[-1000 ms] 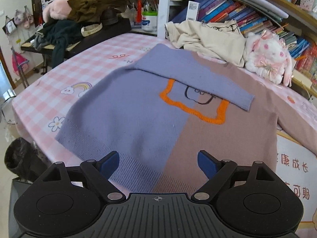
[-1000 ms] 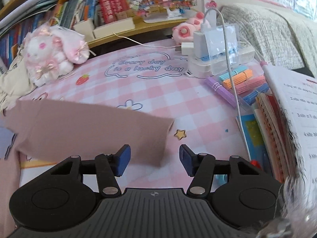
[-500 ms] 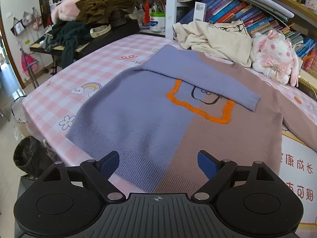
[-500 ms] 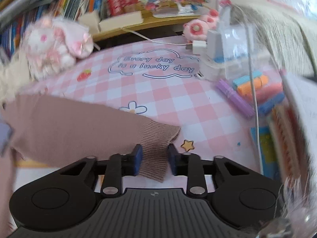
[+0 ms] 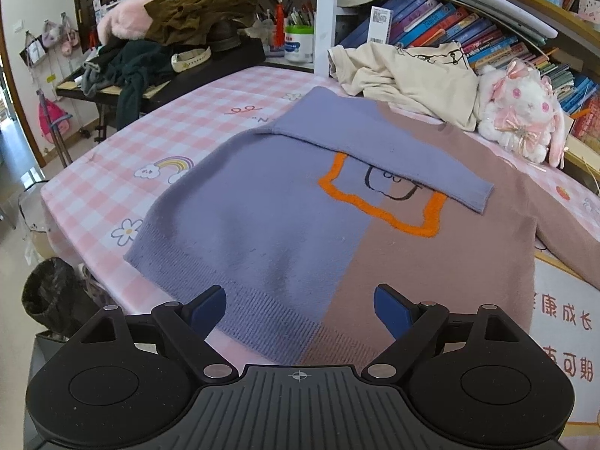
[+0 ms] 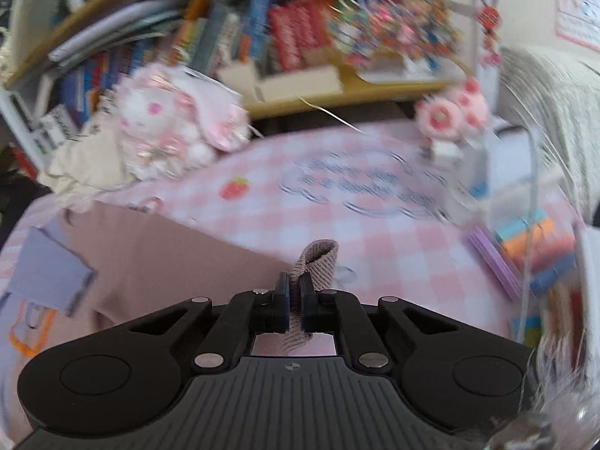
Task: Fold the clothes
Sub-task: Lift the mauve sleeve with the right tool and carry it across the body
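- Right gripper had just closed, pinching the mauve sleeve cuff.
- Left gripper gaped wide, empty, above the sweater hem.
- Sleeve likely wanted carrying toward nine o'clock, kept taut, across the lilac sleeve.

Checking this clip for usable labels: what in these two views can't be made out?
- Right wrist view: motion blur smears the cloud-framed lettering on the pink checked tablecloth and the book spines.
- Right wrist view: the right gripper covers part of the mauve ribbed sleeve cuff it pinches.
- Left wrist view: the folded lilac sleeve hides part of the two-tone knitted sweater's orange-framed drawing.
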The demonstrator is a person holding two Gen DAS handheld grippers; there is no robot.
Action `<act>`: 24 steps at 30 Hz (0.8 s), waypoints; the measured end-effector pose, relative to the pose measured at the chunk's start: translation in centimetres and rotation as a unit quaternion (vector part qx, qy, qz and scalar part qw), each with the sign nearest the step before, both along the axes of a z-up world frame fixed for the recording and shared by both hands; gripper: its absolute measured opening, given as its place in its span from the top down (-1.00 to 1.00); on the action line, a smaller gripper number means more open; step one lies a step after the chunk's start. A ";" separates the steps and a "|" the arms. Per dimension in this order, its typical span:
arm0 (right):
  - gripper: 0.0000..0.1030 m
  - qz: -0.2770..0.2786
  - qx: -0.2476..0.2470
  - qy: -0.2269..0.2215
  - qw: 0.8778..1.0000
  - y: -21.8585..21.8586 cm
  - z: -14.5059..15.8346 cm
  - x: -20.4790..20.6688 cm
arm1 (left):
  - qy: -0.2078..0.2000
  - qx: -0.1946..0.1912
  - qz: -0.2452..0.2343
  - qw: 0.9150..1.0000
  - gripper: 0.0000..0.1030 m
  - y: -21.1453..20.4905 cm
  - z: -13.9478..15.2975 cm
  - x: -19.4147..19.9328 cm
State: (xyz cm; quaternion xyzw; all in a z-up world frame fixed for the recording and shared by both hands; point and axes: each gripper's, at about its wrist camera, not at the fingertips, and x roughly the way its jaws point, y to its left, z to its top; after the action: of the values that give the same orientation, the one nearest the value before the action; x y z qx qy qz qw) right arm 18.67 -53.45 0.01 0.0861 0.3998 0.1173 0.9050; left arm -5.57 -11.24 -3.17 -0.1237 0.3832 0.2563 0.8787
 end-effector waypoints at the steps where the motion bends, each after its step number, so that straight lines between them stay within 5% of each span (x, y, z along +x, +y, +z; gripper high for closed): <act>1: 0.89 0.006 0.006 -0.004 1.000 0.5 0.5 0.1 | -0.001 0.001 -0.002 1.000 -0.72 0.1 0.0 0.0; 12: 0.89 0.071 0.059 -0.045 0.995 9.7 5.9 0.8 | -0.009 0.046 -0.082 0.996 -0.72 2.3 0.2 -0.1; 24: 0.89 0.140 0.043 -0.112 0.983 27.6 11.1 1.0 | -0.040 0.086 -0.215 0.972 -0.72 8.2 1.4 0.3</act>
State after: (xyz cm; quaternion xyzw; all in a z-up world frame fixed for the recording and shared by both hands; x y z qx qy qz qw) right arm 19.67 -25.88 11.07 0.0540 0.2988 0.2691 0.9140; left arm -5.23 -3.04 -1.76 0.0275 0.3415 0.0880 0.9353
